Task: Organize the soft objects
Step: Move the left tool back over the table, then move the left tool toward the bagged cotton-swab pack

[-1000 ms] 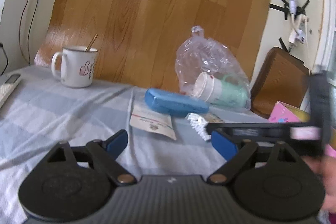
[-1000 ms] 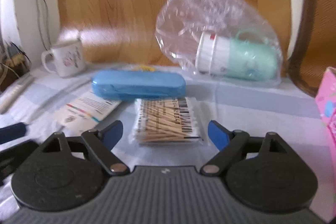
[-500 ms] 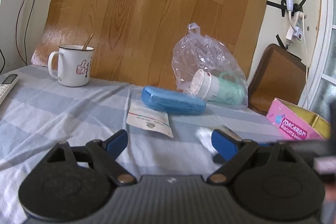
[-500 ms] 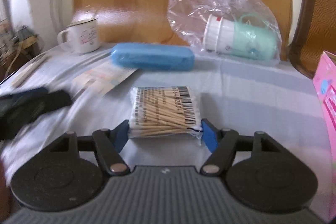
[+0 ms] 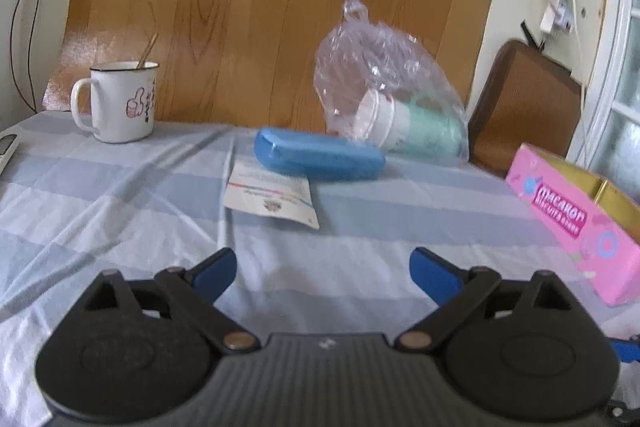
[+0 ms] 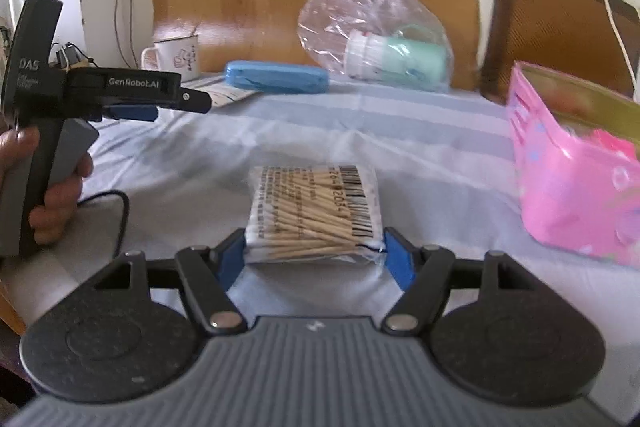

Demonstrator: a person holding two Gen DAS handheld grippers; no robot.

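Two grippers are working the worktop (image 6: 420, 131): right gripper (image 6: 314, 253) pinching a cotton swab packet (image 6: 314, 213), left gripper (image 5: 322, 267) gaping wide, pink box (image 6: 576, 171) sitting at the right edge.

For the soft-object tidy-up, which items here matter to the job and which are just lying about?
In the job:
- cotton swab pack, clamped in the right gripper
- pink macaron box, open, probably the destination
- left gripper, open

Lying about:
- enamel mug
- blue case
- bagged green cup
- paper sachet
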